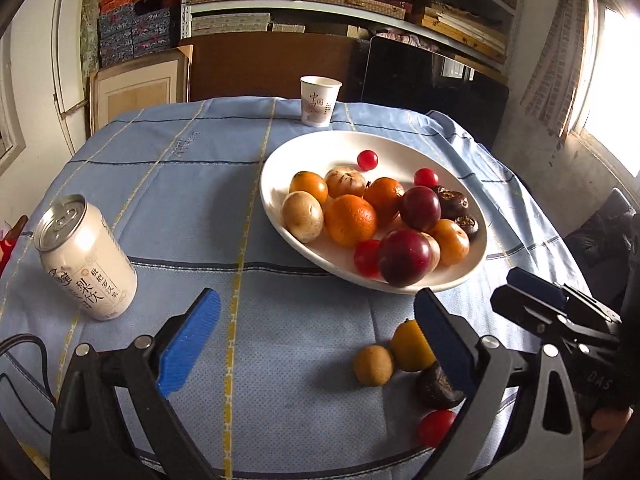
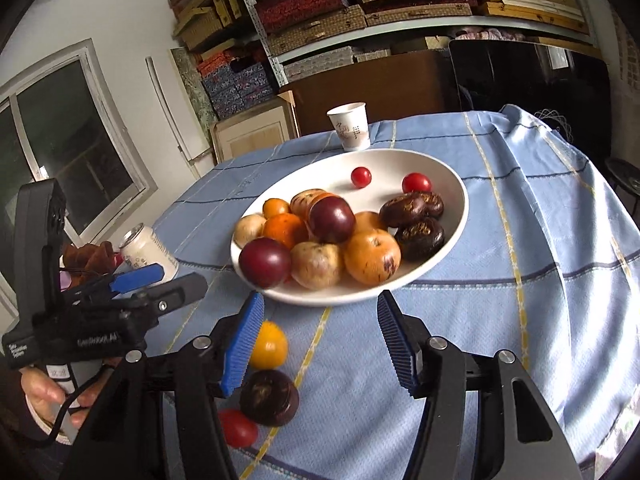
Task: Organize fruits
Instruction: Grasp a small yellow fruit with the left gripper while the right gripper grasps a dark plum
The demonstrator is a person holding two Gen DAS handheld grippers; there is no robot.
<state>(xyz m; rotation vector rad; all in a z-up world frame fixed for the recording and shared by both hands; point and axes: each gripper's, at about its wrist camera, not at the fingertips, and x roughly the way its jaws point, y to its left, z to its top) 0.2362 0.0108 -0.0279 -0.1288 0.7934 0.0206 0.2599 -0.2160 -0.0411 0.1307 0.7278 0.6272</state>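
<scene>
A white oval plate holds several fruits: oranges, plums, cherry tomatoes, dark water chestnuts, pale round fruits. On the cloth in front of it lie a yellow fruit, a small brown fruit, a dark chestnut and a cherry tomato. My left gripper is open and empty, its right finger beside the loose fruits. My right gripper is open and empty just before the plate; it also shows in the left wrist view.
A pale drink can stands at the table's left. A paper cup stands behind the plate. The blue checked cloth drapes over the table's edges. Shelves of boxes fill the back wall.
</scene>
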